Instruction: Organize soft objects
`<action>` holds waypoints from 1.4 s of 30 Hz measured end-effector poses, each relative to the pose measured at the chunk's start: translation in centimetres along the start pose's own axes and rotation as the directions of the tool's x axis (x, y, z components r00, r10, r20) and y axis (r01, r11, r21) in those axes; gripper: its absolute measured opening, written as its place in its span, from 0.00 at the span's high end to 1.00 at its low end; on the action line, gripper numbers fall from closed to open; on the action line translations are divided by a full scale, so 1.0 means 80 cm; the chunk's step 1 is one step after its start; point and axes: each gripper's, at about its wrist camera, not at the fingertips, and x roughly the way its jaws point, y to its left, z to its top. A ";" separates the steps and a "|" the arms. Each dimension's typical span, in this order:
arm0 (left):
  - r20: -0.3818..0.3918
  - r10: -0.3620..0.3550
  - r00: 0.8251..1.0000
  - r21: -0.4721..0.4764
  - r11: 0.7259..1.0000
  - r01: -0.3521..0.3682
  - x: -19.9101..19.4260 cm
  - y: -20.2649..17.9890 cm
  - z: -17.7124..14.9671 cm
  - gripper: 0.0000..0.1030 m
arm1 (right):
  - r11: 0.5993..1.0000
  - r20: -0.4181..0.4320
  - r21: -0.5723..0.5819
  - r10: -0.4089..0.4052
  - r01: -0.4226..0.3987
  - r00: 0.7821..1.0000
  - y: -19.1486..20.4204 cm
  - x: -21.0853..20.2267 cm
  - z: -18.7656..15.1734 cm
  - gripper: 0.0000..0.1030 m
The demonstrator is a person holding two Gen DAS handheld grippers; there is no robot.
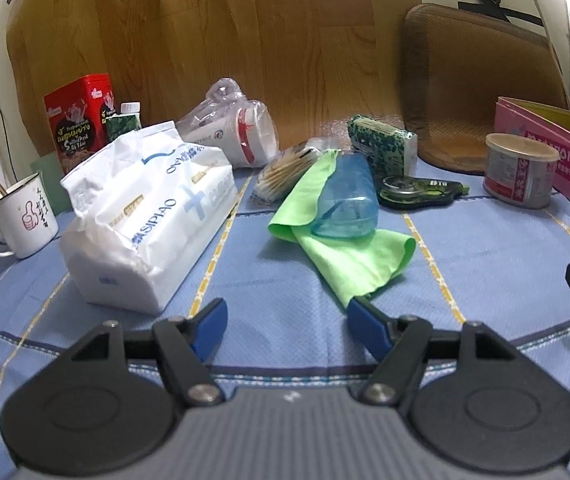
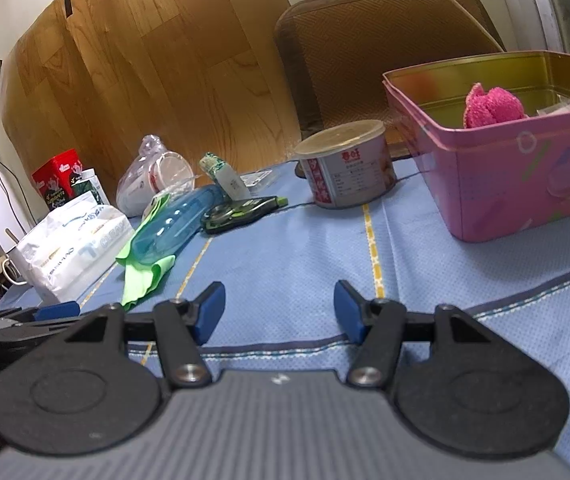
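A green cloth point(image 1: 349, 264) lies on the blue tablecloth with a clear blue plastic case point(image 1: 347, 204) resting on it. The cloth's near tip touches the right blue fingertip point(image 1: 361, 320) of my left gripper point(image 1: 287, 326), which is open with nothing between its fingers. Left of it lies a white tissue pack point(image 1: 145, 216). In the right wrist view the green cloth point(image 2: 143, 276) and tissue pack point(image 2: 73, 248) are at the left. My right gripper point(image 2: 279, 312) is open and empty over bare tablecloth. A pink fluffy item point(image 2: 493, 106) sits inside the pink tin box point(image 2: 525, 184).
A white mug point(image 1: 21, 216), red carton point(image 1: 77, 124), bagged cups point(image 1: 241, 132), cotton swabs point(image 1: 285, 172), green-patterned pack point(image 1: 381, 144), correction tape point(image 1: 417, 192) and a round tin point(image 2: 347, 164) crowd the back. A brown cushion point(image 1: 481, 84) leans on the wall. The left gripper's tip point(image 2: 57, 310) shows beside the right one.
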 end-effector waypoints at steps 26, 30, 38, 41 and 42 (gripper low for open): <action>0.016 -0.064 0.998 -0.011 0.998 0.064 -0.005 0.005 -0.003 0.00 | 0.998 -0.027 -0.059 0.009 -0.010 1.000 0.001 0.002 0.002 0.39; -0.031 -0.075 0.997 -0.036 0.997 0.074 0.005 0.009 0.000 0.00 | 0.992 -0.039 -0.125 -0.011 0.006 0.999 0.014 0.007 0.000 0.39; -0.050 -0.095 0.994 -0.093 0.992 0.090 0.009 0.020 -0.002 0.00 | 0.987 -0.039 -0.158 -0.039 0.032 0.998 0.022 0.008 -0.001 0.39; -0.049 -0.098 0.994 -0.097 0.991 0.093 0.008 0.021 -0.002 0.01 | 0.986 -0.039 -0.165 -0.045 0.038 0.998 0.024 0.008 -0.001 0.38; -0.049 -0.098 0.994 -0.096 0.991 0.093 0.008 0.021 -0.002 0.01 | 0.985 -0.039 -0.167 -0.047 0.040 0.998 0.025 0.009 -0.001 0.38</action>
